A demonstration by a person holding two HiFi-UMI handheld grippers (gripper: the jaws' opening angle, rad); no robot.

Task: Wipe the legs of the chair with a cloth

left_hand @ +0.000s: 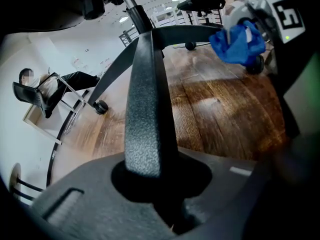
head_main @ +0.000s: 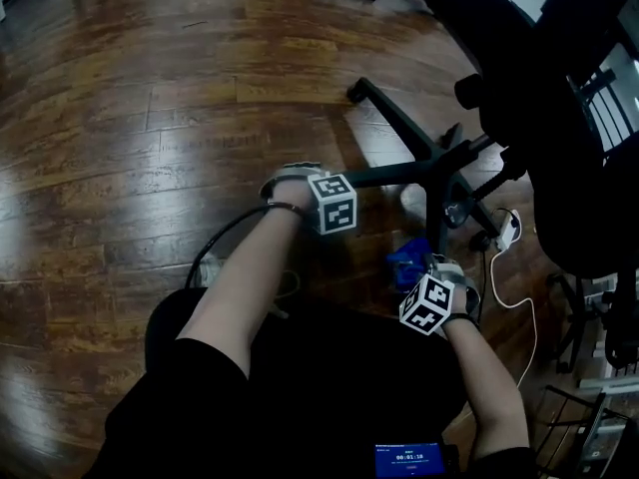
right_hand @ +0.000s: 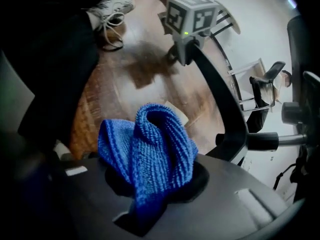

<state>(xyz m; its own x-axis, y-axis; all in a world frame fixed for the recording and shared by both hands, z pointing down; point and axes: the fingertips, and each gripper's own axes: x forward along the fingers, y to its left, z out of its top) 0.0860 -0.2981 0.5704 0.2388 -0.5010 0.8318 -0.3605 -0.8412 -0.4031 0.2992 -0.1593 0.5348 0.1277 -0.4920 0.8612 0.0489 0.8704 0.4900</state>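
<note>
Two grippers, each closed on something. First, left gripper: jaws narrowly parted, clamped round a black chair leg rising through frame centre. Second, right gripper: jaws pinching a bunched blue cloth, lower right of centre in head view, near the chair hub.

Black clothing, short sleeves; black-white marker cubes.
</note>
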